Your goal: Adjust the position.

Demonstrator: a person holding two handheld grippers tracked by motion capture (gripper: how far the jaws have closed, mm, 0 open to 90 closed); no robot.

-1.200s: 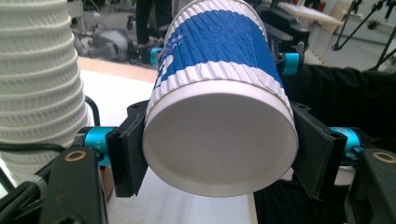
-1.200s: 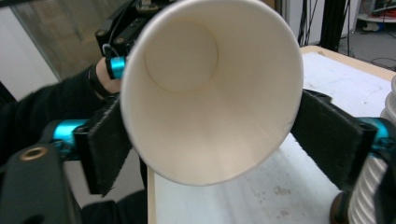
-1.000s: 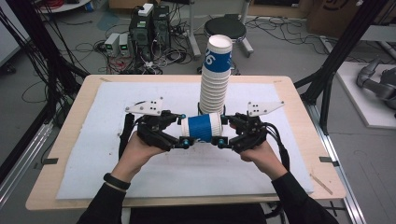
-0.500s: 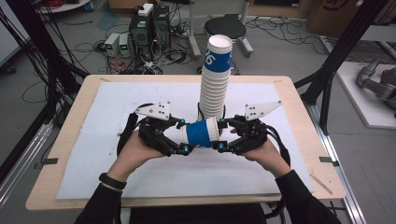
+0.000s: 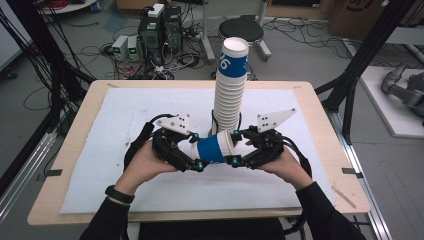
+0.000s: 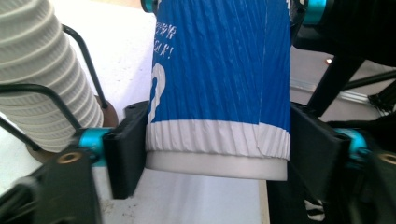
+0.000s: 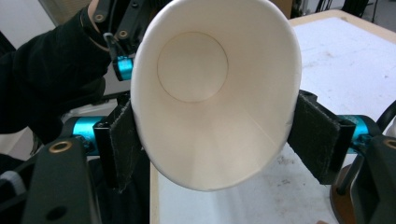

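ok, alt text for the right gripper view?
A white paper cup, seen mouth-on, is squeezed oval between the right tongs. The left tongs and a black sleeve show behind it, above the white table cover.

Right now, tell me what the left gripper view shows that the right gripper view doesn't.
Left gripper view: the cup's blue ribbed outside with its white base band, and the stack of cups beside it. Right gripper view: the cup's white inside and round bottom, its mouth squeezed oval, and a dark sleeve behind. Both: one cup pinched between that claw's two black jaws above the white table cover.
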